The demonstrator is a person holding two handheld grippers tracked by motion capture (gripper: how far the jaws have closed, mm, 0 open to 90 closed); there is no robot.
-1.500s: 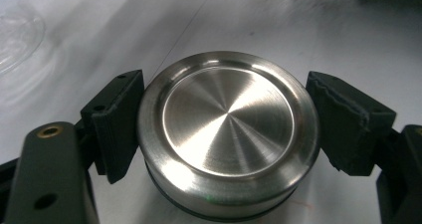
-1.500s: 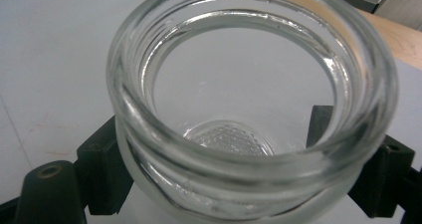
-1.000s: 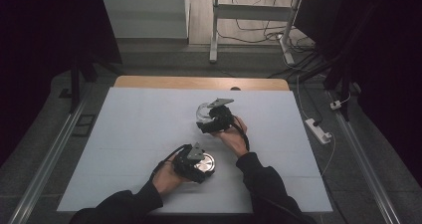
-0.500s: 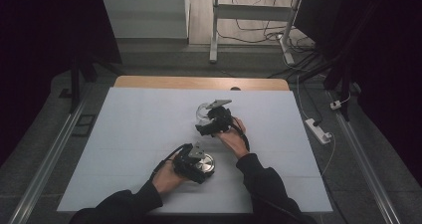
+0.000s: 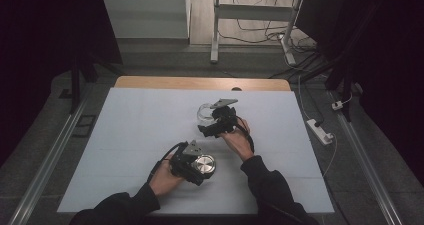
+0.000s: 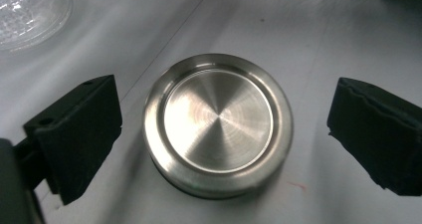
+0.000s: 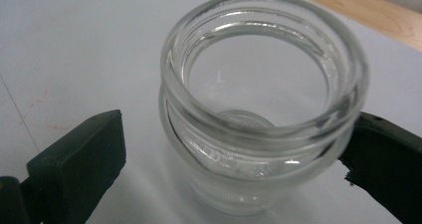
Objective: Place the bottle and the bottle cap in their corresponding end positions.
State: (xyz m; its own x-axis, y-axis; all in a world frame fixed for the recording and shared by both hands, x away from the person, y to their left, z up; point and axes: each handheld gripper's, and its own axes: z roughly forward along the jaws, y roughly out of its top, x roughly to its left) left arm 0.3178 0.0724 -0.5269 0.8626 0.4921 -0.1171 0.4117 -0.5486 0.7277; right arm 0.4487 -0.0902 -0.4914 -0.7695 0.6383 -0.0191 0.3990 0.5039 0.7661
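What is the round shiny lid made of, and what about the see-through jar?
The lid looks like brushed metal, maybe steel: silvery, with fine circular lines that catch the light. The jar looks like clear glass: you can see the table through its thick, glossy walls, and its rim shows bright glints, though hard clear plastic can't be fully ruled out.

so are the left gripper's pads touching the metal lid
Apart. The left gripper view shows bare table between the metal lid and each pad of the just-opened left gripper.
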